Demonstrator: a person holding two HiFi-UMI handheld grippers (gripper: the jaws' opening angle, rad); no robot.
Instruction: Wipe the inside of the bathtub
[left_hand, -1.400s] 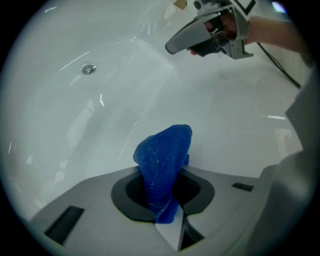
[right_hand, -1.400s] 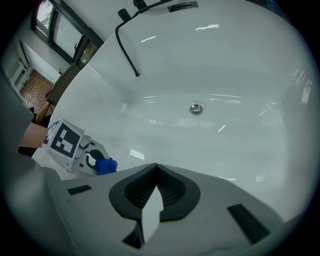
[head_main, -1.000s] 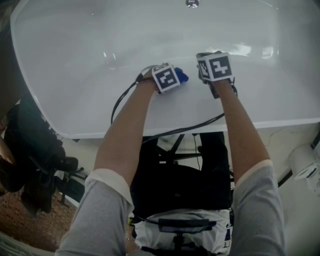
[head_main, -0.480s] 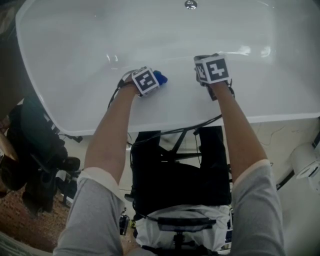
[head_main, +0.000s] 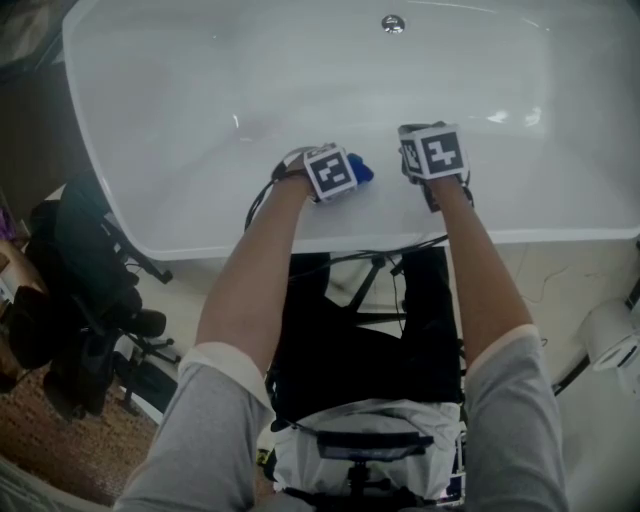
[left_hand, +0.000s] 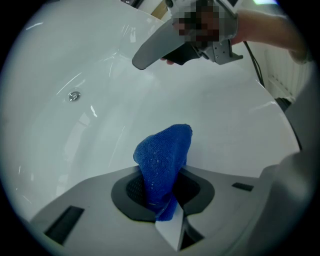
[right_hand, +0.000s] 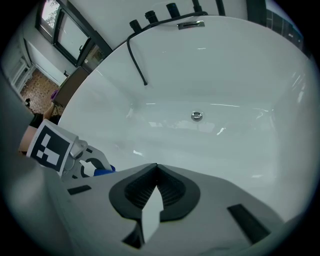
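A white bathtub (head_main: 200, 90) fills the upper head view, its drain (head_main: 393, 23) at the far side. My left gripper (head_main: 345, 172) is shut on a blue cloth (left_hand: 165, 155), whose tip (head_main: 362, 170) rests against the near inner wall of the tub. My right gripper (head_main: 425, 150) hovers beside it to the right, jaws shut with nothing between them (right_hand: 152, 192). In the right gripper view the drain (right_hand: 196, 116) lies ahead and the left gripper (right_hand: 65, 152) shows at the left with a bit of blue cloth (right_hand: 102, 171).
Black taps and a hose (right_hand: 140, 55) stand on the tub's far rim. Cables (head_main: 400, 250) hang over the near rim (head_main: 560, 235). Black bags and gear (head_main: 80, 290) lie on the floor at the left; a white object (head_main: 612, 335) is at the right.
My left gripper swept left along the near wall with the cloth, then came back right toward the right gripper. The right gripper has stayed nearly still.
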